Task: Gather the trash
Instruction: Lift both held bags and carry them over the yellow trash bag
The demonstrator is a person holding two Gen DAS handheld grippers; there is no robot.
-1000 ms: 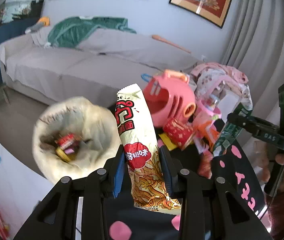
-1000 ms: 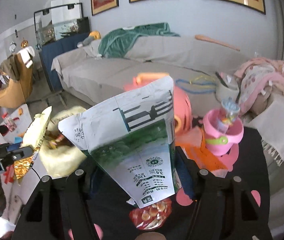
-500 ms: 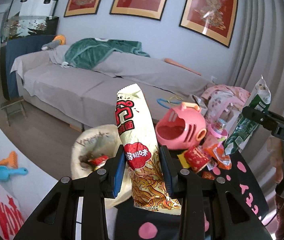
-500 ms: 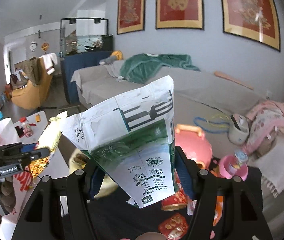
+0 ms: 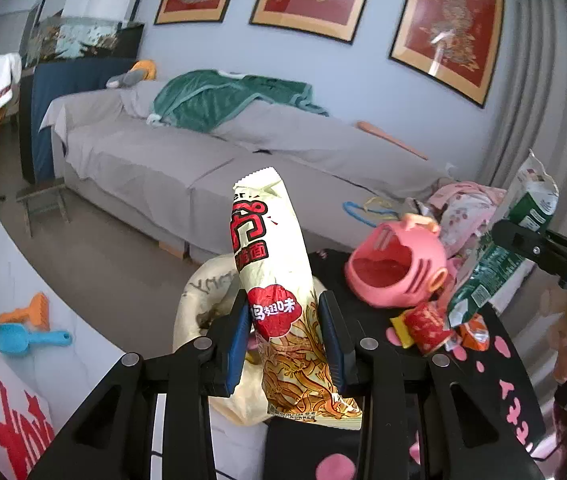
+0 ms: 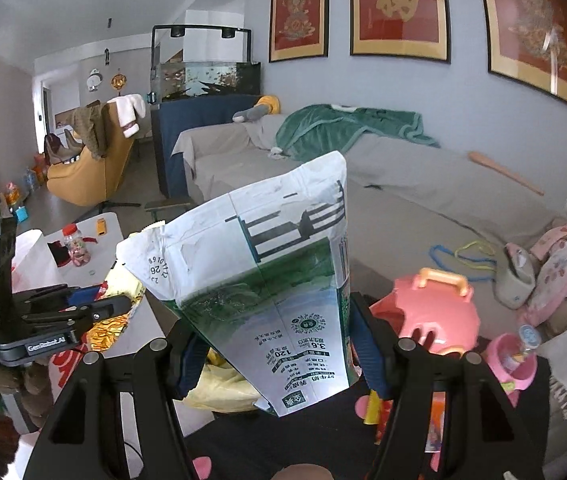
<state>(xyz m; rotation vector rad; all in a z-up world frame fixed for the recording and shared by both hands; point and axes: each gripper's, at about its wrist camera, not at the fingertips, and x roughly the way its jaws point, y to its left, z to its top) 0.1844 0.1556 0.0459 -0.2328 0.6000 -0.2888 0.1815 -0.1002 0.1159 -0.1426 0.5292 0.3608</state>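
**Inspector A:** Left wrist view is showing the left gripper (image 5: 285,340) clamping a noodle snack wrapper (image 5: 279,280) between its blue pads, long axis upright and running away from the fingers. What is lying beyond it?

**Inspector B:** The cream trash bag (image 5: 203,300) is sitting directly behind and below that wrapper, just left of the fingers, at the left edge of the black tabletop (image 5: 499,392). Its mouth is partly hidden by the wrapper. The left gripper is standing nearer to it than the right.

**Inspector A:** And the right side?

**Inspector B:** The right gripper (image 6: 279,350) is pinching a green-and-white pouch (image 6: 267,280), also upright, flaring wide above the fingers. The bag is lying to its lower left, showing only as a yellowish fold (image 6: 219,384).

**Inspector A:** Obstructions?

**Inspector B:** A pink toy basket (image 5: 395,268) and loose red and orange wrappers (image 5: 435,324) are crowding the middle of the tabletop. In my judgement nothing is blocking the left wrapper's drop; the right pouch is needing to cross leftward, and the two grippers are risking a clash there.
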